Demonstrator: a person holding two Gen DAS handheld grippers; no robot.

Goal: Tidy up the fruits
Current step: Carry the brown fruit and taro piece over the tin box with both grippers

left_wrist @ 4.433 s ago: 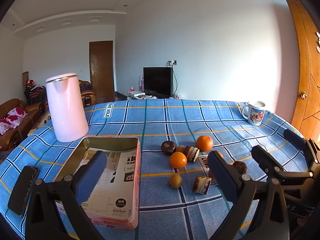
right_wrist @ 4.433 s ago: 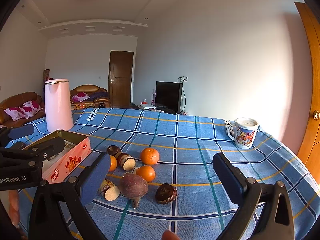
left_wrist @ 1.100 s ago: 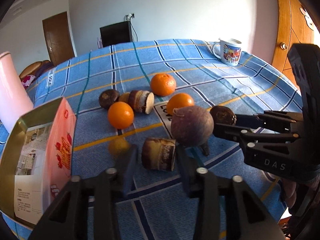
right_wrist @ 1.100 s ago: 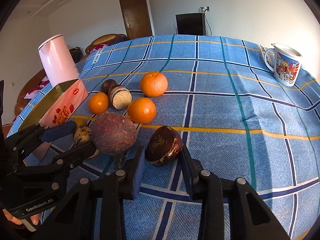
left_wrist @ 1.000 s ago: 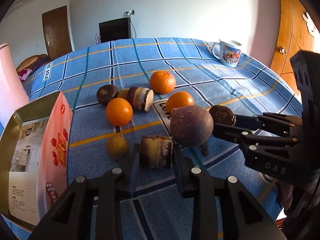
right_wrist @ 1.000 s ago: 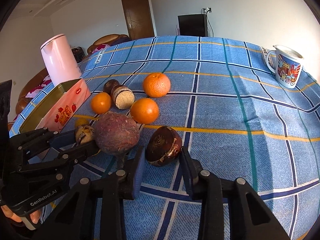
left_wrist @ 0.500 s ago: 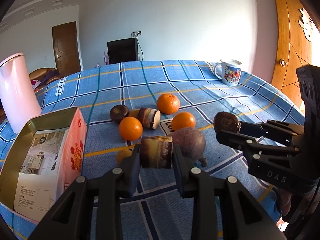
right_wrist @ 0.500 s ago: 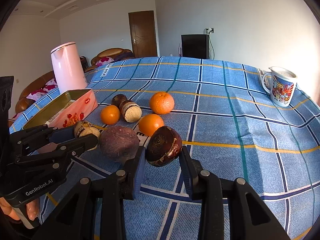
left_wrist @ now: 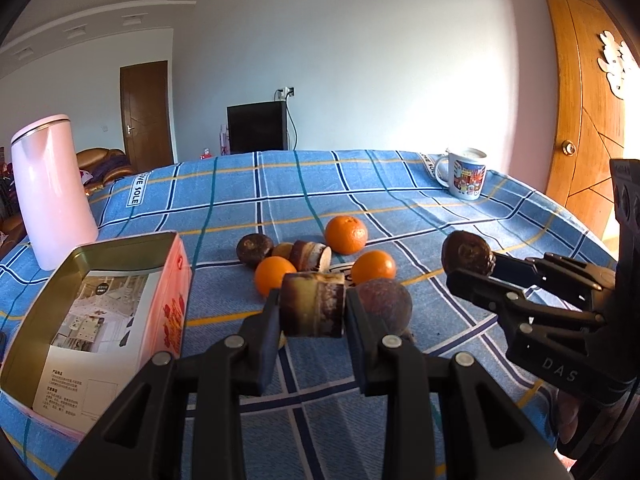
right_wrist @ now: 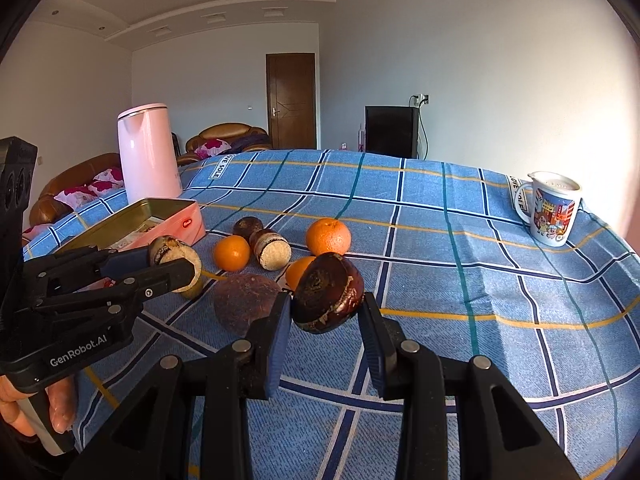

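My left gripper (left_wrist: 312, 305) is shut on a brown cut cylinder piece (left_wrist: 312, 312), held above the blue checked cloth. My right gripper (right_wrist: 324, 308) is shut on a dark brown halved fruit (right_wrist: 328, 296), also off the table. Each gripper shows in the other's view: the right gripper (left_wrist: 472, 268) at the right, the left gripper (right_wrist: 180, 270) at the left. On the cloth lie three oranges (left_wrist: 346, 234) (left_wrist: 374, 266) (left_wrist: 274, 274), a purple round root (left_wrist: 386, 304), a second cut piece (left_wrist: 310, 254) and a dark round fruit (left_wrist: 254, 246). An open pink tin (left_wrist: 120, 246) sits at the left.
A tall pink kettle (left_wrist: 52, 192) stands behind the tin at the far left. A printed mug (left_wrist: 464, 178) stands at the table's far right corner, near a wooden door. A person's hand (right_wrist: 60, 404) holds the left gripper's handle. Sofas and a television lie beyond the table.
Both grippers have risen and tilted upward, each carrying its piece off the cloth. The fruits left on the table now sit lower and farther off in both views.
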